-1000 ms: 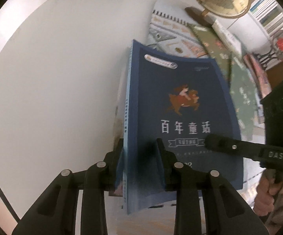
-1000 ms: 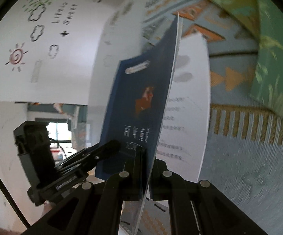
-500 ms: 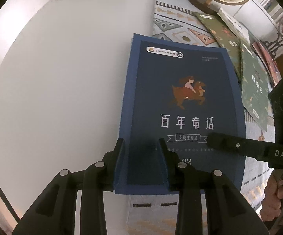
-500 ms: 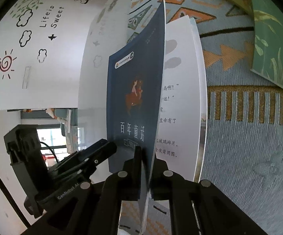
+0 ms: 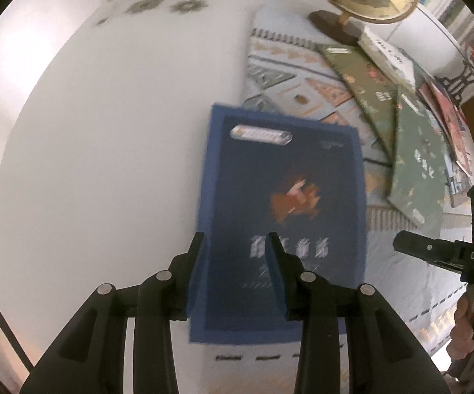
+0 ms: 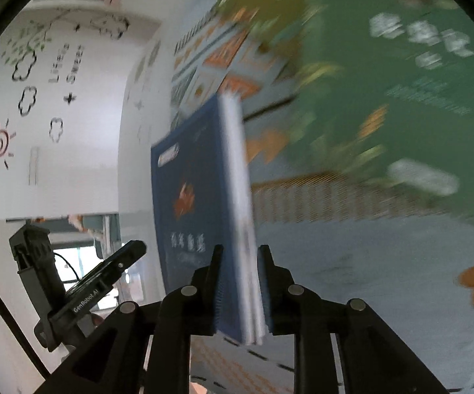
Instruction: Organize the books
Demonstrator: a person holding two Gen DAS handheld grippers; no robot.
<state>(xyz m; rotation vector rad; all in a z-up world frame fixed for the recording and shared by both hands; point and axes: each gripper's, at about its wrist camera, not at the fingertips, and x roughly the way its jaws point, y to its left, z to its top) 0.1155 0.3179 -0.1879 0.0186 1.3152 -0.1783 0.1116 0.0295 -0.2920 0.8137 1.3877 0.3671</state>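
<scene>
I am letting go of the dark blue storybook (image 5: 286,220), laid on the patterned cloth (image 5: 279,75) beside the green books (image 5: 417,170), both my left gripper (image 5: 235,246) and right gripper (image 6: 238,256) opening narrowly around its edges, so next I should back off and fetch another book.

Left gripper (image 5: 235,246): black plastic fingers, silver screws, "GenRobot.AI" lettering on its side. Right gripper (image 6: 238,252): same black build, silver screws, white "DAS" marking.
</scene>
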